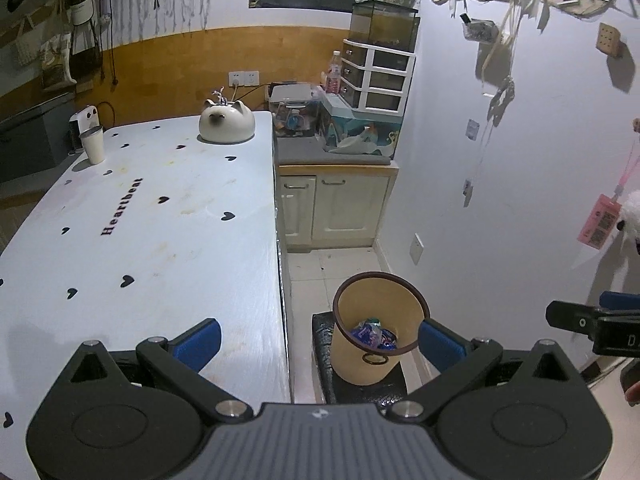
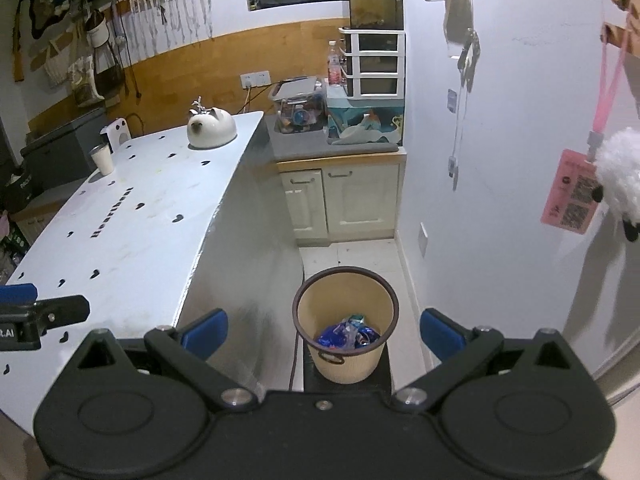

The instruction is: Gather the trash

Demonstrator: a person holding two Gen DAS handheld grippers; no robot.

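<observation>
Crumpled blue wrappers (image 2: 347, 336) already lie in the beige round bin (image 2: 345, 344), lower centre; both grippers (image 1: 318, 340) (image 2: 323, 330) released, empty; task looks nearly finished.

Left gripper (image 1: 320, 338) and right gripper (image 2: 322, 330): fingers spread wide, empty, side by side

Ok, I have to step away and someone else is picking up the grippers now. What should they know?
Left gripper: open, holds nothing, above the table edge.
Right gripper: open, holds nothing, above the bin.
The bin stands on a dark stool beside the table; blue wrappers lie inside.
On the table: a paper cup and a cat-shaped ornament. No loose wrappers show.
Left: check whether the cup is trash.
</observation>
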